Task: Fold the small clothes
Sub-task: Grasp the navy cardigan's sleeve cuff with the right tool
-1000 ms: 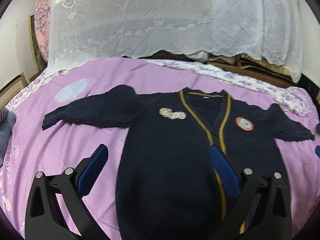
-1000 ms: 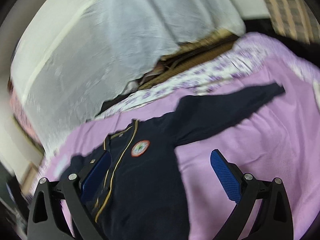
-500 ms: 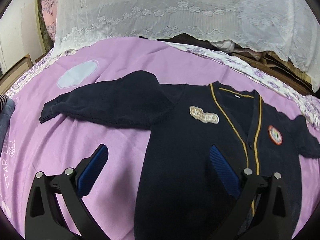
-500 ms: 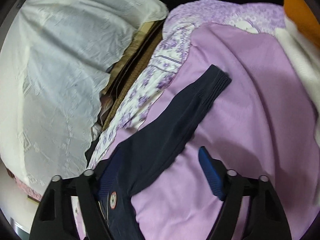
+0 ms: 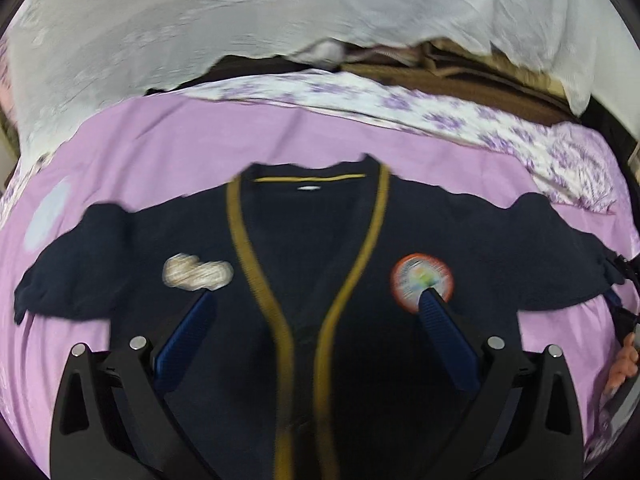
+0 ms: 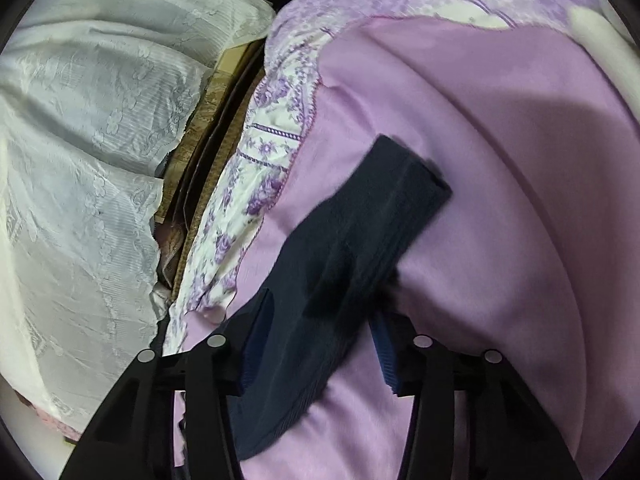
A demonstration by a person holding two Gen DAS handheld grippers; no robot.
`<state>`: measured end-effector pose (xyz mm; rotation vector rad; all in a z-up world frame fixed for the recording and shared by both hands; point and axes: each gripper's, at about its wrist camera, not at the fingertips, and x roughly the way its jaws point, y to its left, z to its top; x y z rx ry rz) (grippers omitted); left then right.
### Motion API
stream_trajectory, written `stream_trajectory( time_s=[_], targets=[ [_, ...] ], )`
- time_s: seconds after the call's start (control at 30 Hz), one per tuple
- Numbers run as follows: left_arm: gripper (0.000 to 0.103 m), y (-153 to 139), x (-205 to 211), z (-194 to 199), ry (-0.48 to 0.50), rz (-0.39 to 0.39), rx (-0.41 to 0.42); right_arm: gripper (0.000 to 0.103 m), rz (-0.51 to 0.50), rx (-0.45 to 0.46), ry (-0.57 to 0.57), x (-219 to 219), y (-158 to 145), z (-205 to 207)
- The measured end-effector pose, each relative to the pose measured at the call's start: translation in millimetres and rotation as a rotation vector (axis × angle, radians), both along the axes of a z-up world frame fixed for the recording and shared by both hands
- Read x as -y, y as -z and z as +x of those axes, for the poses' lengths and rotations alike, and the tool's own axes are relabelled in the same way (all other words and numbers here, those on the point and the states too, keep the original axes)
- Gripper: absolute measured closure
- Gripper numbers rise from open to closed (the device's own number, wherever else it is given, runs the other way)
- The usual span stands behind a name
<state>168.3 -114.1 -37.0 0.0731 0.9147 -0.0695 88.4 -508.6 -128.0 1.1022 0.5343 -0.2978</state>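
Note:
A navy cardigan [image 5: 320,248] with gold trim lies flat, front up, on the purple bedsheet [image 5: 160,152], both sleeves spread out. It bears a round badge [image 5: 422,282] and a cream patch [image 5: 196,276]. My left gripper [image 5: 316,296] hovers open over the chest, nothing between its fingers. My right gripper [image 6: 322,306] is low over the cardigan's right sleeve [image 6: 360,232], and its jaws are closing. The sleeve runs between the pads up to the ribbed cuff [image 6: 416,184]. A strip of sheet still shows beside the right pad [image 6: 386,356].
A white lace cover [image 5: 200,20] hangs over furniture behind the bed. The sheet's floral border [image 5: 440,116] runs along the far edge, with brown boards [image 6: 208,168] in the gap beyond. A hand [image 5: 624,360] shows at the left view's right edge.
The left gripper has swept right, from over the left sleeve side to over the neckline. The right gripper has rolled, dropped onto the right sleeve and narrowed its jaws around it.

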Motion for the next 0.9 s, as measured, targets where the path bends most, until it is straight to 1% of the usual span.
stream_trajectory(
  time_s=[0.03,0.07,0.1,0.13,0.2,0.23,0.3,0.33,0.37,0.4,0.43,0.47,0.5,0.53,0.57,0.63,0.67,0.73,0.83,0.9],
  targets=[
    [0.004,1.9,10.4,5.9,-0.004,0.009,0.0,0.067,-0.028,0.011,0.0,0.3,-0.2,0.3],
    [0.004,4.2,23.7,12.4,-0.004,0.016,-0.001,0.079,-0.066,0.011,0.0,0.6,-0.5,1.6],
    [0.004,6.2,33.9,17.8,-0.002,0.021,-0.006,0.086,-0.085,0.012,0.001,1.7,0.1,2.0],
    [0.004,8.2,43.3,22.5,0.002,0.025,-0.011,0.091,-0.083,0.03,0.003,3.9,1.3,0.5],
    [0.004,15.0,65.2,31.9,0.021,0.041,-0.023,0.092,-0.043,0.075,0.013,8.2,-1.0,-7.9],
    [0.004,21.2,77.5,38.1,0.033,0.056,-0.033,0.092,-0.04,0.105,0.02,9.1,-6.5,-14.4],
    [0.004,33.9,89.4,45.2,0.027,0.081,-0.051,0.093,-0.081,0.132,0.024,5.1,-18.2,-22.8],
    [0.004,46.0,94.1,49.7,0.019,0.094,-0.074,0.092,-0.124,0.124,0.023,0.2,-22.8,-25.7],
    [0.004,56.9,96.1,52.4,0.014,0.104,-0.089,0.092,-0.154,0.092,0.02,-3.2,-22.8,-25.6],
    [0.004,63.0,95.4,51.8,0.015,0.092,-0.063,0.092,-0.163,0.047,0.013,-3.9,-18.1,-22.5],
    [0.004,63.4,92.3,47.3,0.017,0.07,-0.015,0.089,-0.133,-0.013,0.013,0.0,-6.3,-17.4],
    [0.004,63.5,91.7,47.4,0.017,0.066,-0.019,0.09,-0.08,-0.038,0.025,6.1,5.2,-16.1],
    [0.004,62.6,91.3,48.3,0.021,0.063,-0.026,0.09,-0.023,-0.016,0.033,12.8,12.5,-16.5],
    [0.004,61.9,90.4,49.2,0.026,0.059,-0.033,0.088,-0.018,-0.008,0.033,13.3,12.2,-18.2],
    [0.004,61.5,89.2,50.4,0.029,0.048,-0.036,0.087,-0.035,-0.003,0.04,13.5,8.4,-18.3],
    [0.004,62.4,88.8,50.2,0.031,0.04,-0.031,0.088,-0.076,0.003,0.055,11.2,4.3,-18.5],
    [0.004,63.0,90.9,49.6,0.032,0.044,-0.027,0.091,-0.073,0.023,0.058,11.6,2.6,-19.5],
    [0.004,62.9,90.7,50.1,0.034,0.043,-0.025,0.092,-0.092,0.069,0.057,9.2,-7.2,-23.9],
    [0.004,56.6,84.4,46.9,0.033,0.013,-0.017,0.092,-0.192,0.123,0.029,-4.4,-32.5,-29.9],
    [0.004,52.3,74.3,46.3,0.0,-0.005,-0.022,0.093,-0.248,0.146,0.006,-16.0,-49.0,-28.2]
  ],
)
